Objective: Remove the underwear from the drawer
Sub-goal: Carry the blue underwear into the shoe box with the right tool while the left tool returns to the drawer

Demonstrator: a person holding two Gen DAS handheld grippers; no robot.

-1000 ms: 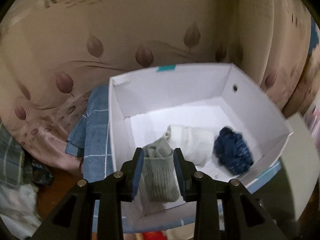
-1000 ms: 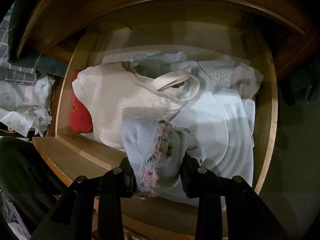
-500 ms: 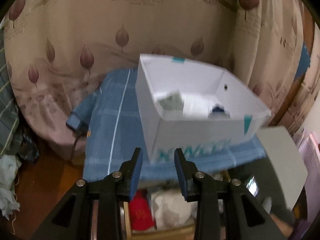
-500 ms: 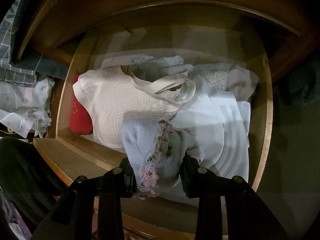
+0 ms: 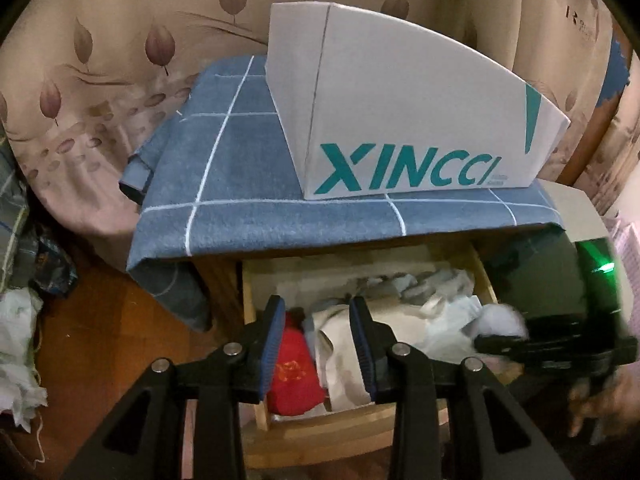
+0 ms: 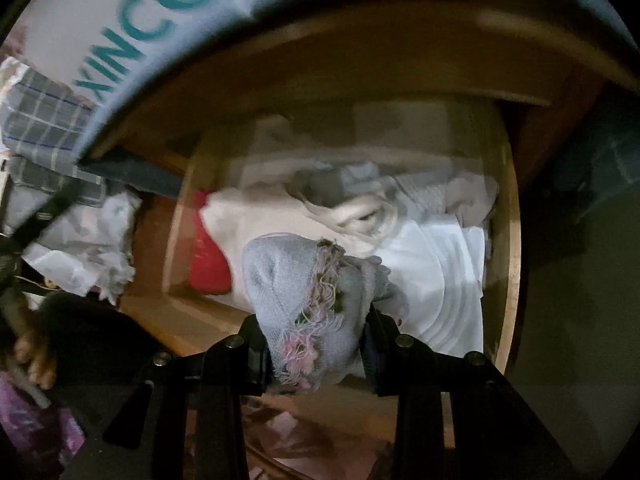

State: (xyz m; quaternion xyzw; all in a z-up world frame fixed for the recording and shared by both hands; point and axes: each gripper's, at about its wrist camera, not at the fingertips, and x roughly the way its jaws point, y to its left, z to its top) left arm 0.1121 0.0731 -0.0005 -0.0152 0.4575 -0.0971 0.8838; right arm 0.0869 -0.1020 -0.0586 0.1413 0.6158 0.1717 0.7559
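The open wooden drawer point(image 5: 360, 428) holds a red piece point(image 5: 294, 376), cream and white garments point(image 5: 340, 344). My left gripper point(image 5: 318, 344) is open and empty, hanging above the drawer's left front. My right gripper point(image 6: 316, 356) is shut on a pale grey-blue garment with pink lace trim point(image 6: 304, 300), held above the drawer point(image 6: 508, 240); it shows blurred at the right of the left wrist view point(image 5: 504, 320). The red piece point(image 6: 208, 264) and cream garment point(image 6: 280, 216) lie below it.
A white XINCC cardboard box point(image 5: 400, 120) stands on a blue checked cloth point(image 5: 240, 184) atop the cabinet, right above the drawer. A leaf-print curtain point(image 5: 100, 60) hangs behind. Crumpled clothes point(image 5: 16, 320) lie on the floor at left.
My left gripper let go of the grey sock in the box, then dropped down and back to the drawer. My right gripper has risen with the lace garment; the view is blurred.
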